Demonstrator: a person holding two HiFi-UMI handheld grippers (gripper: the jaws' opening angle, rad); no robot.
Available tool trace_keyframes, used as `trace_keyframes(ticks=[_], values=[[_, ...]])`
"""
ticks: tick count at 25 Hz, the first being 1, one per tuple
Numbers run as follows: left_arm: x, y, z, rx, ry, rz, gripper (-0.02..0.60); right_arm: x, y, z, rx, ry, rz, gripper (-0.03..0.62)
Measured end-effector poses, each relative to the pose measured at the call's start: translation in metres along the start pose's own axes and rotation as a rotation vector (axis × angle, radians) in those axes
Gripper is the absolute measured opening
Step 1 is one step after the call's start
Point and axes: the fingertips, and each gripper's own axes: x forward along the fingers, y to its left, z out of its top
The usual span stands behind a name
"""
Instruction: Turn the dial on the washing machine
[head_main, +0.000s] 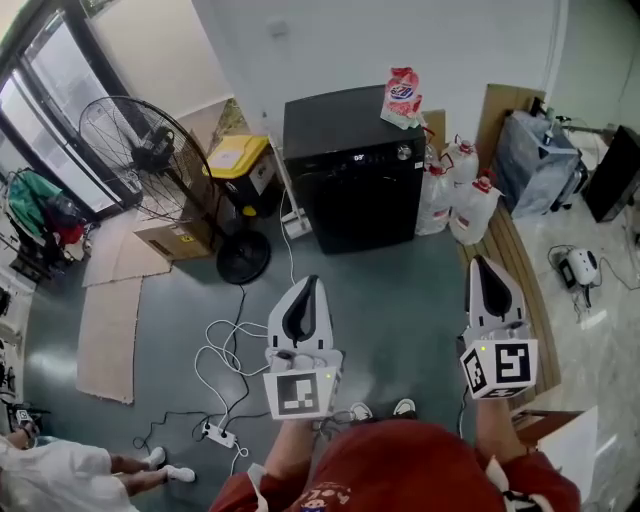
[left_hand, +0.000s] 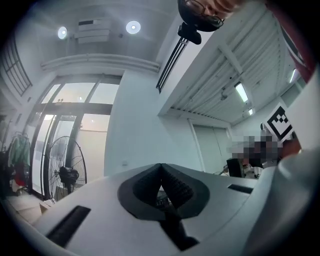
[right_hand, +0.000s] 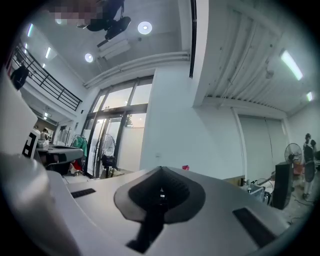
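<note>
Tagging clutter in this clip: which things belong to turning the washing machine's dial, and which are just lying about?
For the job: washing machine, its dial, left gripper, right gripper (both shut, empty, short of the machine).

Lying about: pedestal fan, yellow-lidded bin, red-and-white bag on the machine, white jugs, cardboard sheets, power strip.

The washing machine (head_main: 355, 170) stands against the wall, with the dial (head_main: 404, 152) at the right end of its front panel and a bag (head_main: 403, 97) on its top, right rear. Left of it — a bin (head_main: 238, 160), then a standing fan (head_main: 150, 160). Right of it — jugs (head_main: 470, 205) on the floor. A power strip (head_main: 218, 433) lies on the floor before it.
</note>
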Motion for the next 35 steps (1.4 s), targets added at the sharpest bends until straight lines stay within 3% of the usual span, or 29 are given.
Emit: trace_keyframes(ticks=[19, 29, 35], values=[[-0.022, 0.074, -0.036, -0.019, 0.027, -0.010, 0.009, 0.026, 0.082, -0.032, -0.010, 0.047, -0.025, 0.008], [-0.007, 0.078, -0.060, -0.011, 0.058, 0.007, 0.009, 0.047, 0.073, -0.048, 0.006, 0.068, -0.035, 0.008], [0.035, 0.063, -0.072, -0.014, 0.078, 0.009, 0.009, 0.083, 0.044, -0.064, 0.030, 0.076, -0.013, 0.008]])
